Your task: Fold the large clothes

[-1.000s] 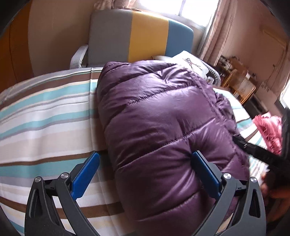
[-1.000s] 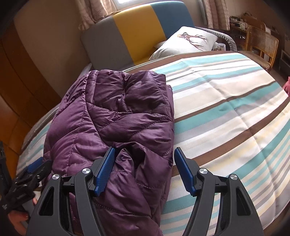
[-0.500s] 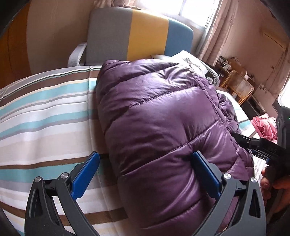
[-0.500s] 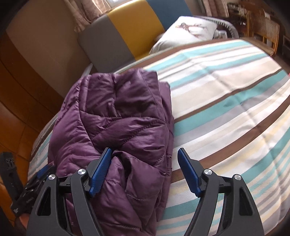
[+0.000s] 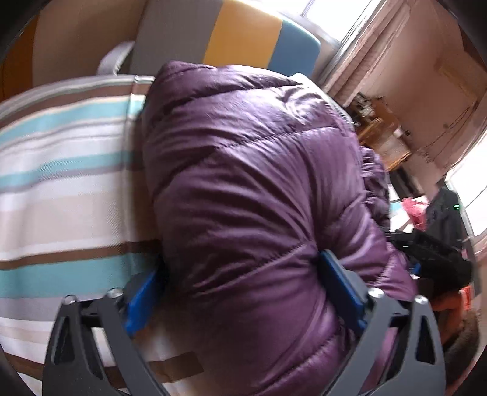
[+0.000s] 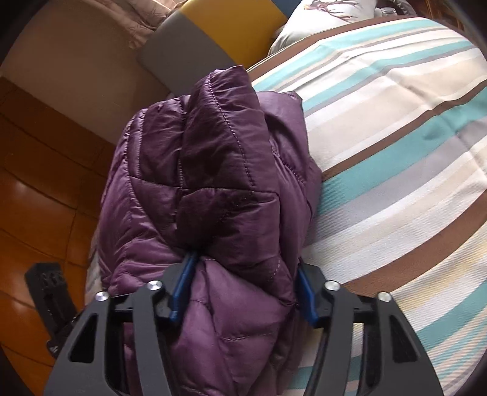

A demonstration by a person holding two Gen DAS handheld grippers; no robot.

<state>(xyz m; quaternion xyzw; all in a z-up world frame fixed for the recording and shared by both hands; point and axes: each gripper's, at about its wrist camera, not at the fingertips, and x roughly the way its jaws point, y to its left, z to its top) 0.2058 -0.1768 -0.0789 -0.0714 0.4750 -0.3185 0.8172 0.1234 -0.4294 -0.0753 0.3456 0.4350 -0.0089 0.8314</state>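
A folded purple quilted down jacket lies on a striped bedsheet. My left gripper straddles its near end, blue pads pressed into the puffy fabric on both sides. In the right wrist view the jacket is a bunched, raised bundle. My right gripper is closed around its near end, with a thick fold squeezed between the blue pads. The right gripper also shows in the left wrist view, at the jacket's right side.
A grey, yellow and blue headboard stands behind the bed. A white printed pillow lies at the bed's head. Wooden floor lies left of the bed. Wooden furniture and a pink cloth are at the right.
Both grippers have pushed forward onto the jacket and closed from wide open onto its near end. The jacket has bunched up and risen off the sheet.
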